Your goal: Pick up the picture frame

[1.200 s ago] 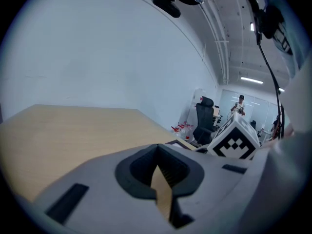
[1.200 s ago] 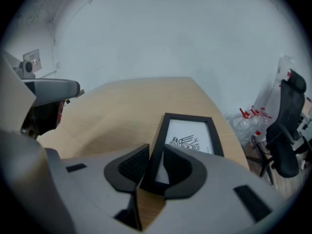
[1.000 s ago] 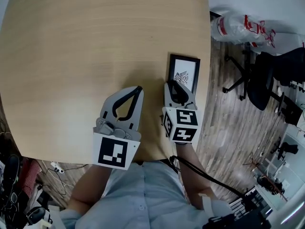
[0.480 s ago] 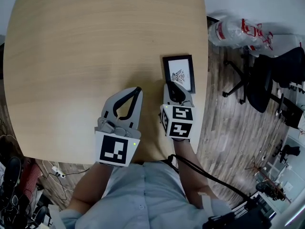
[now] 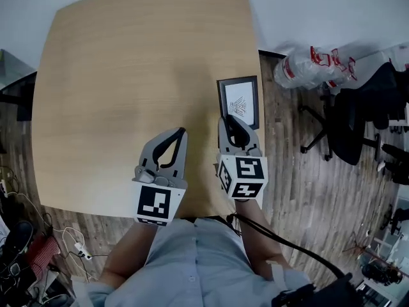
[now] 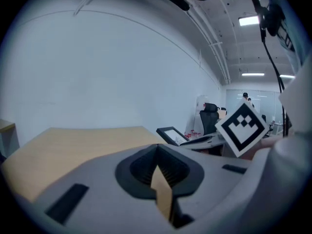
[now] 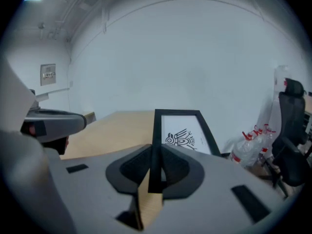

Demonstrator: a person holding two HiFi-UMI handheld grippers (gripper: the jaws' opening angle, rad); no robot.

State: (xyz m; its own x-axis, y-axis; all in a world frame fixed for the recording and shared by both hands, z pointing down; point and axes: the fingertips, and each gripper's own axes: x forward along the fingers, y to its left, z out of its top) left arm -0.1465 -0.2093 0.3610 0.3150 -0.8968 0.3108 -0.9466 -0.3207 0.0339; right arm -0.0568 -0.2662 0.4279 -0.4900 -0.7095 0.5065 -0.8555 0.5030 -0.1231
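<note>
A black picture frame [image 5: 240, 99] with a white print inside is at the right edge of the wooden table [image 5: 128, 75]. My right gripper [image 5: 228, 117] is at its near left corner. In the right gripper view the frame's [image 7: 183, 130] left border runs down between the jaws of the right gripper [image 7: 155, 152], which are shut on it. My left gripper [image 5: 181, 131] hovers over the table a little to the left, shut, with nothing in it. The left gripper view shows the left gripper [image 6: 157, 152] and, beyond it to the right, the frame [image 6: 171, 133].
A clear plastic bag [image 5: 307, 66] with red-marked contents lies on the wood floor right of the table. A black office chair [image 5: 351, 114] stands beyond it. Cables [image 5: 19, 235] lie on the floor at lower left. The table's right edge runs just beside the frame.
The frame has turned from slightly skewed to in line with the right gripper, which stays at its near corner. The head view now takes in more of the table. The left gripper has hardly moved.
</note>
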